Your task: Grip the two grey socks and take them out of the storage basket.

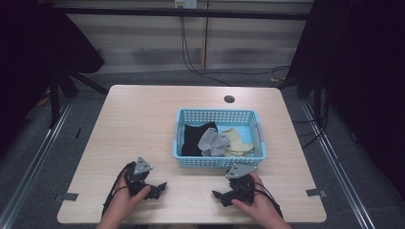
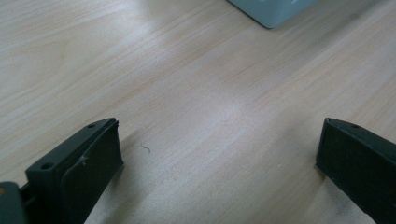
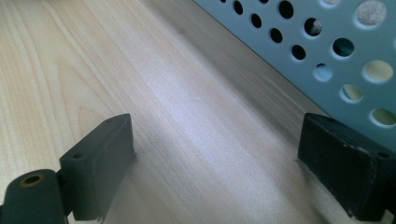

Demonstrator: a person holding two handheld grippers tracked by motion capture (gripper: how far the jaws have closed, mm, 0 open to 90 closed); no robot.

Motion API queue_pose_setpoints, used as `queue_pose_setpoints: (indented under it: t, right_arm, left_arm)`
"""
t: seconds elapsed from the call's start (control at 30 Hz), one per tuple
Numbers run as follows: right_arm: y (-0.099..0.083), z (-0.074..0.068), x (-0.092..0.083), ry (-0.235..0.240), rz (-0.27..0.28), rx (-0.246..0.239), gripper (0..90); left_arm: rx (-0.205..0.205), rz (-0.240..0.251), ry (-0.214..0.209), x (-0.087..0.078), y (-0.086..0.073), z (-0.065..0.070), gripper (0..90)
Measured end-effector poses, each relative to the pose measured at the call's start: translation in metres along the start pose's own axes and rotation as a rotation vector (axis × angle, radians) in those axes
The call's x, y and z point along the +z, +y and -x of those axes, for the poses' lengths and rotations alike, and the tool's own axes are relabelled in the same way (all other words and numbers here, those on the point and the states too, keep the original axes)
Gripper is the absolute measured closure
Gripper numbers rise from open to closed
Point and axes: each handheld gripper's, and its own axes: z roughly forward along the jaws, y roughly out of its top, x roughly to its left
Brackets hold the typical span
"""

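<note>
Light wooden worktop with rounded corners and a small round hole near its far edge, well beyond both grippers. Grey carpet floor around, black curtains at both sides, pale wall panels behind, with black cables hanging down from the wall. Metal rails on the floor to either side of the worktop.

Left gripper held in the left hand, low over the near part of the worktop, pointing inward toward the right gripper. Jaws spread wide in the left gripper view, with bare wood between them: released, grasping nothing. Right gripper held in the right hand, also low over the worktop, pointing inward toward the left one. Jaws wide apart in the right gripper view, only wood grain between them: released, grasping nothing. Grey three-cornered plate on top of each gripper, a black cable trailing back along each forearm.

Light blue basket with perforated walls just beyond the right gripper, its near wall close beside one jaw in the right gripper view; farther off and to the right from the left gripper. Inside it, three cloths: a black cloth at the left, a grey cloth in the middle, a cream cloth at the right. Grey cloth overlapping both neighbours.
</note>
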Motion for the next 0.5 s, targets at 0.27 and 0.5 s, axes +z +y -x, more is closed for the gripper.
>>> queue_pose_setpoints:
  t: [0.27,0.5]
  right_arm:
    - [-0.0008,-0.0012,-0.0010,-0.010,0.000,0.012,10.7]
    - [0.0044,-0.0015,-0.0039,0.018,-0.044,0.012,14.5]
  left_arm:
    - [0.000,0.000,0.000,0.0000,0.0000,0.0000,0.0]
    - [-0.001,0.000,0.000,0.0000,0.0001,0.0000,0.0]
